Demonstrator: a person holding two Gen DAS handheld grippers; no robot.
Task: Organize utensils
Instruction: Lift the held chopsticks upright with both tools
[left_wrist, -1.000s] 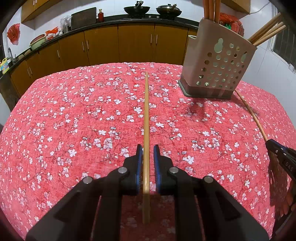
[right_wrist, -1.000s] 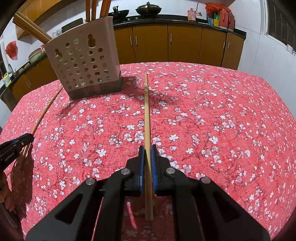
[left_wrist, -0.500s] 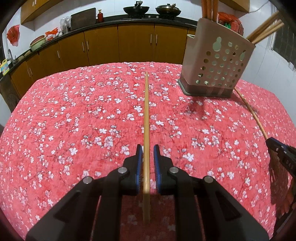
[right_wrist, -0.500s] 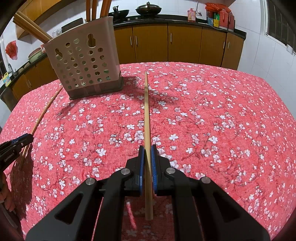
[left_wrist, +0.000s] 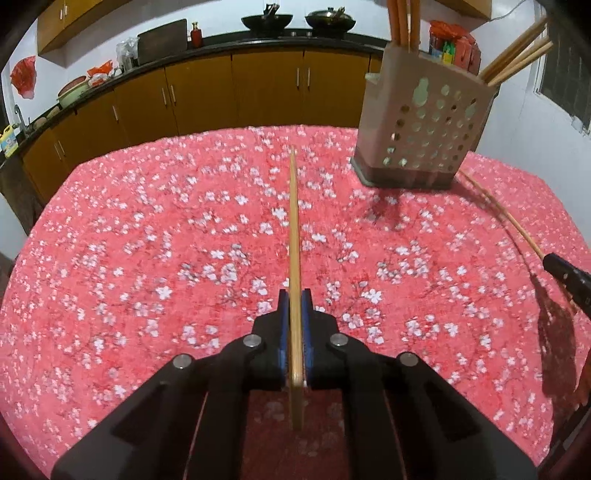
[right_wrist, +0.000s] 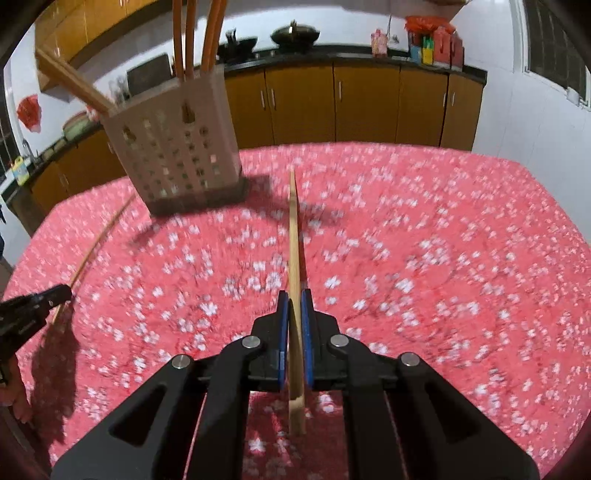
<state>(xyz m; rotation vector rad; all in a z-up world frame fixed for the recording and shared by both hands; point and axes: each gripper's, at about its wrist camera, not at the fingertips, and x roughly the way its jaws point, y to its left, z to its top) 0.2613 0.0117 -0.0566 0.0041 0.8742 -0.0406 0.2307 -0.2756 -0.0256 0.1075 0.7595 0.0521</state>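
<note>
Over on your left, the left gripper (left_wrist: 294, 295) is clamped on a chopstick (left_wrist: 294, 229); its blue pads (left_wrist: 283, 325) have just squeezed in those last bits and now press the stick from both sides, tip pointing out over the red floral tablecloth (left_wrist: 147, 240). Moving right, the perforated utensil holder (left_wrist: 421, 122) stands on the far part of the table, already bristling with chopsticks in two compartments. Then your right gripper (right_wrist: 294, 295) has its own chopstick (right_wrist: 293, 236) pinched tight between the pads, the stick tilted a bit in the grip, and it's aimed just to the right of the holder (right_wrist: 173, 147). From each camera you can see the other gripper's chopstick poking toward the holder's base.
</note>
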